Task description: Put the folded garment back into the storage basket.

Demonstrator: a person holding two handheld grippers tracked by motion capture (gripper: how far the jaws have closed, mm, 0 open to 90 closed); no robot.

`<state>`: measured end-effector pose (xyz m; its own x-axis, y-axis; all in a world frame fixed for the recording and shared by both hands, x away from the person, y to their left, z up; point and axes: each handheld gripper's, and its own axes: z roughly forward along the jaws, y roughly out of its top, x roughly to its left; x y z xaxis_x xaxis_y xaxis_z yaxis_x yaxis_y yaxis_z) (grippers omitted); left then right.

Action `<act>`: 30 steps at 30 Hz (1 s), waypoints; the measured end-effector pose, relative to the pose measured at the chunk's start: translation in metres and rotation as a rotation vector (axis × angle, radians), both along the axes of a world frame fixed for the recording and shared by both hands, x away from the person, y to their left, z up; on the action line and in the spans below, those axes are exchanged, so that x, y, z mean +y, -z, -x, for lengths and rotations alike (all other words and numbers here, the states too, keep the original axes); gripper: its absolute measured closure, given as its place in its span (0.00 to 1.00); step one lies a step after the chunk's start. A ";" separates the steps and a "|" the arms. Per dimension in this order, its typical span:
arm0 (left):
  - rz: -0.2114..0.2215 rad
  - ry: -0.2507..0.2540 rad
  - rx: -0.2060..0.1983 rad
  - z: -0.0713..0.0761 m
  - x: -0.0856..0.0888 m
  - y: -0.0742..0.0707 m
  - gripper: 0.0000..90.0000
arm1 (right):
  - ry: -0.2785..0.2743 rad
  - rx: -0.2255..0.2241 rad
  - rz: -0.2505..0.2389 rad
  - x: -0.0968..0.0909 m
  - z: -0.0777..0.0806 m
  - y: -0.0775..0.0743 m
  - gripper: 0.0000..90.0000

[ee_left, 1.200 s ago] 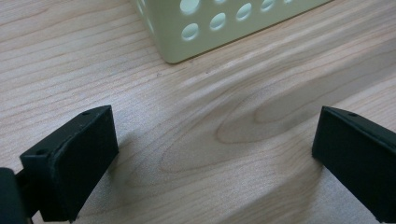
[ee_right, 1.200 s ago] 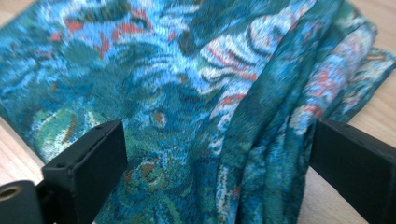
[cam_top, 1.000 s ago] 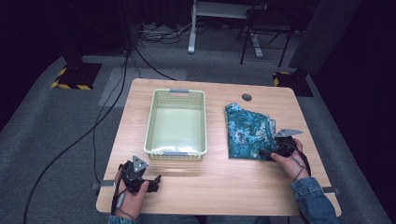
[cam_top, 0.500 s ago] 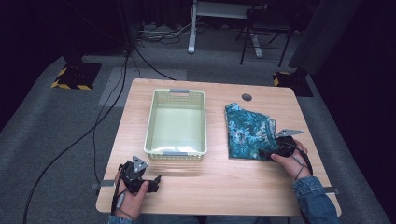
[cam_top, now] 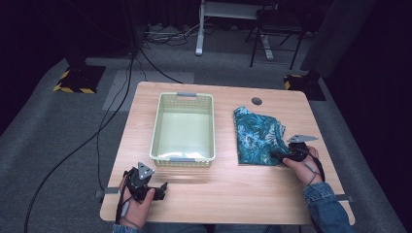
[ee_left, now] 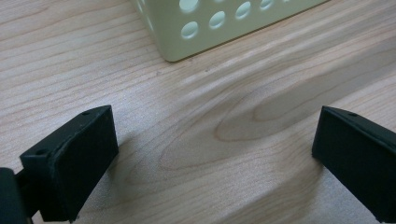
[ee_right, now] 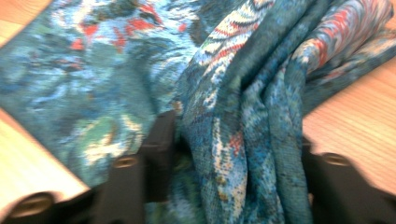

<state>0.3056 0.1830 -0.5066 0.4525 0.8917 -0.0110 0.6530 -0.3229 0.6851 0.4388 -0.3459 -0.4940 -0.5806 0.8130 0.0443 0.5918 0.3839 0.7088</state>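
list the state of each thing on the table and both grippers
patterned cloth: folded, lying flat on the table right of the basket, its near right edge bunched between the right gripper's jaws
basket: upright, nothing in it
left gripper: jaws wide apart over bare wood, holding nothing
right gripper: jaws have just been closing, now pinching the bunched cloth
table: bears the basket and the cloth

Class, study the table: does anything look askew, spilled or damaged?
Nothing spilled or damaged. The patterned cloth lies rumpled, bunched between the right gripper's jaws, which have just been closing. The basket sits square.
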 end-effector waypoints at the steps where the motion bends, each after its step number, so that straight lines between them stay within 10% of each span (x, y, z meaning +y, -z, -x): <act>1: 0.000 0.000 -0.001 0.000 0.000 0.000 0.00 | -0.009 0.011 -0.014 0.001 0.001 -0.001 0.73; 8: 0.000 0.000 0.000 0.000 0.000 0.000 0.00 | -0.022 0.028 -0.028 0.005 0.003 -0.003 0.90; 30: 0.000 0.001 -0.001 0.000 0.000 0.000 0.00 | -0.054 -0.208 -0.100 0.006 0.010 -0.047 0.91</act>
<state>0.3056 0.1831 -0.5066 0.4532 0.8913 -0.0106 0.6522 -0.3235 0.6855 0.4289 -0.3398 -0.4466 -0.6284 0.7779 -0.0021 0.4091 0.3327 0.8496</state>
